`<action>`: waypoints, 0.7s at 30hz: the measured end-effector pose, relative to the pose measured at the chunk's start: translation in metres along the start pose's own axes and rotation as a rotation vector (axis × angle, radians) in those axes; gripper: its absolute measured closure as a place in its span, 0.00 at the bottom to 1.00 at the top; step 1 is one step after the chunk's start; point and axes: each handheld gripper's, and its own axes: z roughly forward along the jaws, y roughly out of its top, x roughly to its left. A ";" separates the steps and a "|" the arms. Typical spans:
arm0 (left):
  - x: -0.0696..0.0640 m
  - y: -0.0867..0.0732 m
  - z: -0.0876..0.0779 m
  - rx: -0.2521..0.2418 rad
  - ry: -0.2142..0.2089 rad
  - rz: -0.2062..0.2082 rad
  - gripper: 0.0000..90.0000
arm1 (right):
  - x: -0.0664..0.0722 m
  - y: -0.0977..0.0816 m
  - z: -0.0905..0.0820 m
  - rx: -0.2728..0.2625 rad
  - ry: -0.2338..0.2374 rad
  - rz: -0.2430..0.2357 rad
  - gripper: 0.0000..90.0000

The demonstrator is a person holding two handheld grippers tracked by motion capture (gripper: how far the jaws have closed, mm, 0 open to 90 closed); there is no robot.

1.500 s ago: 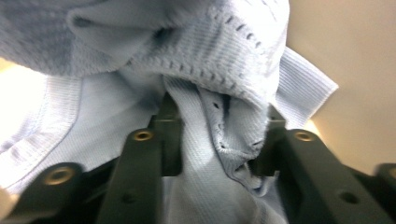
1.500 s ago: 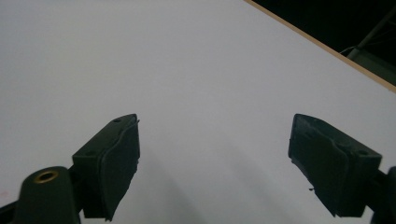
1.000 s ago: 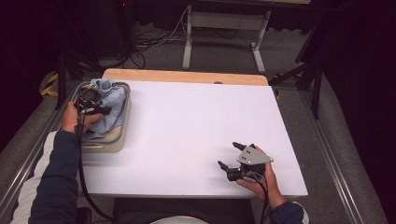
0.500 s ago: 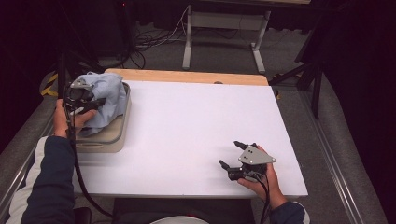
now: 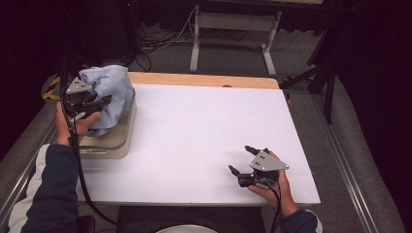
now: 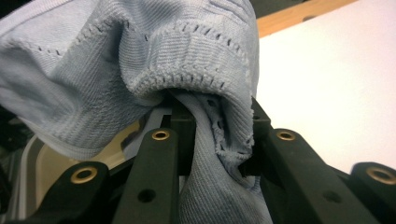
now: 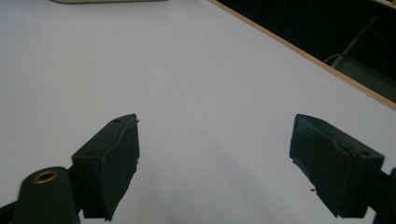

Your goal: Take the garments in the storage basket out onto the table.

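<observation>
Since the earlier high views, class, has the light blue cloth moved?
Yes. The left gripper has lifted the light blue cloth up out of the beige tray, toward the table's far edge.

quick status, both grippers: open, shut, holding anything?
Left gripper: shut on the light blue cloth, lifted above the tray.
Right gripper: open, holding nothing, over the white table.
</observation>
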 end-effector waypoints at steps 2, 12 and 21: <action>-0.002 0.002 -0.002 -0.018 0.002 0.003 0.82 | 0.000 0.000 0.000 0.000 -0.001 0.000 0.19; -0.014 0.021 -0.019 -0.133 -0.059 -0.010 0.82 | -0.001 0.000 -0.001 -0.015 -0.004 0.012 0.18; -0.049 0.034 -0.017 -0.169 -0.140 0.053 0.82 | -0.003 0.001 -0.003 -0.032 -0.017 0.018 0.18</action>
